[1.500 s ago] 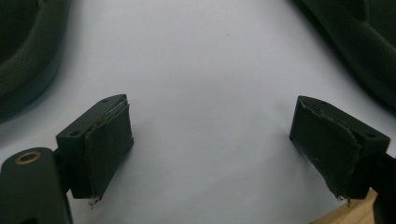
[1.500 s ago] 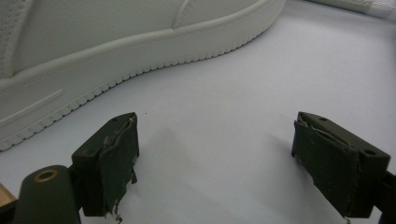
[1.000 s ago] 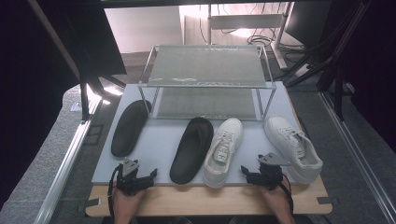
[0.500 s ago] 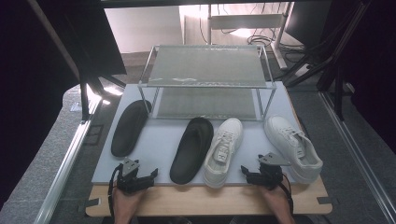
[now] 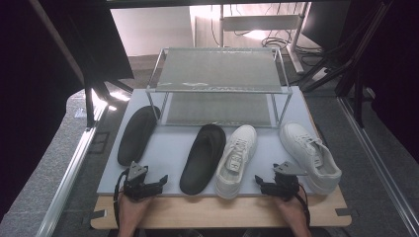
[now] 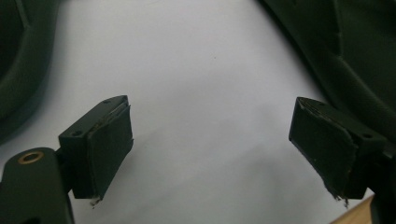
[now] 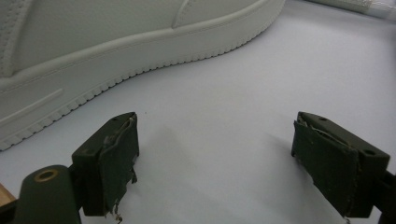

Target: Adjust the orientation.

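A pale grey mat (image 5: 168, 148) covers the counter (image 5: 222, 212) before a two-tier wire shoe rack (image 5: 217, 84). The inner white sneaker (image 5: 237, 154) lies just left of the right hand-held gripper (image 5: 267, 186), the outer white sneaker (image 5: 309, 155) beyond it on the right; a black slipper (image 5: 203, 157) lies right of the left hand-held gripper (image 5: 153, 183), its mate (image 5: 137, 133) further left. Nothing has shifted over the past second: both grippers rest at the near edge, jaws spread and empty. Judged from this, no shoe has yet been picked for the rack.
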Tool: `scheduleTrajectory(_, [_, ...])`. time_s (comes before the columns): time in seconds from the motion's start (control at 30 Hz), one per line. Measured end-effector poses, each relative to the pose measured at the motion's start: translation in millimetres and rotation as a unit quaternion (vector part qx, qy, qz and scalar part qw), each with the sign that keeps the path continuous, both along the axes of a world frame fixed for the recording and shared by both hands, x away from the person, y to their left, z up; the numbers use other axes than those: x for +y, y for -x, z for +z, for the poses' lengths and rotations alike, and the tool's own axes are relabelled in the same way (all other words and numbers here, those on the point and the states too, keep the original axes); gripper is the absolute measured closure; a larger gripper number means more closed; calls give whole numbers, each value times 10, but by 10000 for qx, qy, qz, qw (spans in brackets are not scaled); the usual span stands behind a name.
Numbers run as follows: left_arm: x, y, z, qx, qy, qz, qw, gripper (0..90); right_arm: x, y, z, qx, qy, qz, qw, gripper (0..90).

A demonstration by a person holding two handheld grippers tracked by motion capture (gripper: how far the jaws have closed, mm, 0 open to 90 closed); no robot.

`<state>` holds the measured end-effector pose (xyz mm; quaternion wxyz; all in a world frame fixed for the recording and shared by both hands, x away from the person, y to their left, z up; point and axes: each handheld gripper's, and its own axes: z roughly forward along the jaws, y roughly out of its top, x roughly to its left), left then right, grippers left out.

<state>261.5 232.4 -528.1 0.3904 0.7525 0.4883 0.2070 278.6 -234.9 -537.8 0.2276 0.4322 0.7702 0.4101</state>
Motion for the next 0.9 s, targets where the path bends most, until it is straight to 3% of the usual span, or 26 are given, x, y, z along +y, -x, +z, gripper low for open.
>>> scheduleTrajectory(0.1, [-11, -17, 15, -30, -97, -3, 9999, 134, 1, 1, 0, 1, 0, -5, 10000, 154])
scheduleTrajectory(0.9, [210, -265, 192, -18, -25, 157, 9999, 155, 0, 1, 0, 2, -1, -5, 10000, 154])
